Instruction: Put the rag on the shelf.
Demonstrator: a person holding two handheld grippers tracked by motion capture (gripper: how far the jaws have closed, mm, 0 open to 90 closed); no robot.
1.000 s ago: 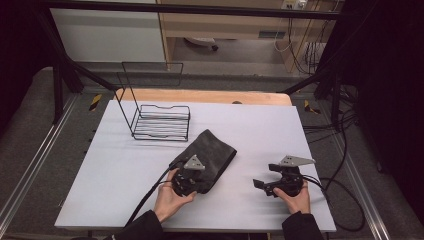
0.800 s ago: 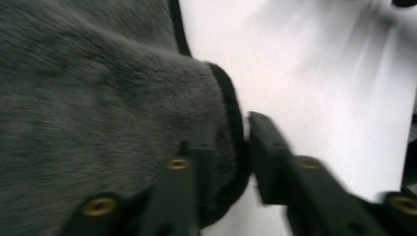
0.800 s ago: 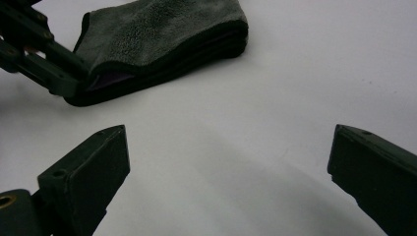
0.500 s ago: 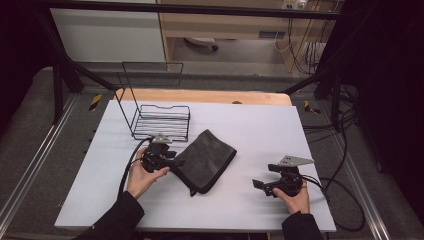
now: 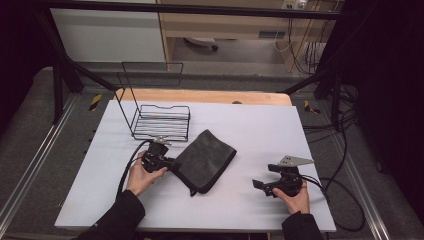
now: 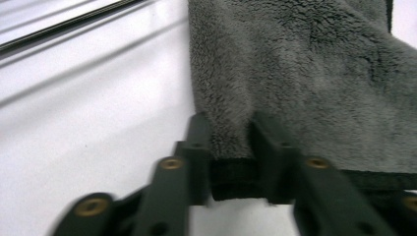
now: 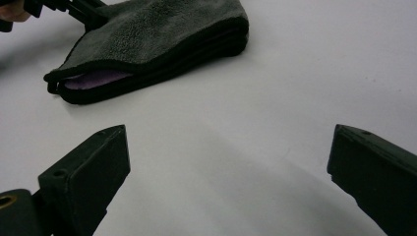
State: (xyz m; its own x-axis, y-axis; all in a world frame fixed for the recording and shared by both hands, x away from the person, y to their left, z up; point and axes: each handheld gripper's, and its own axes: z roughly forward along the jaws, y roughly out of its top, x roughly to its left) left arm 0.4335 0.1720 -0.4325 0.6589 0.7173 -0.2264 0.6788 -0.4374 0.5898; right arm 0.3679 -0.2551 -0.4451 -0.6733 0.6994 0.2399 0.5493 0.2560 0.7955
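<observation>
The left tongs [image 6: 231, 147] pinch the grey towel [image 6: 314, 83] at its hem. From the right tongs [image 7: 226, 167], spread wide over the worktop [image 7: 275, 98], a purple inner layer [image 7: 93, 78] shows.

Legible text, labels, brands, numbers, signs: none are showing in any view.
</observation>
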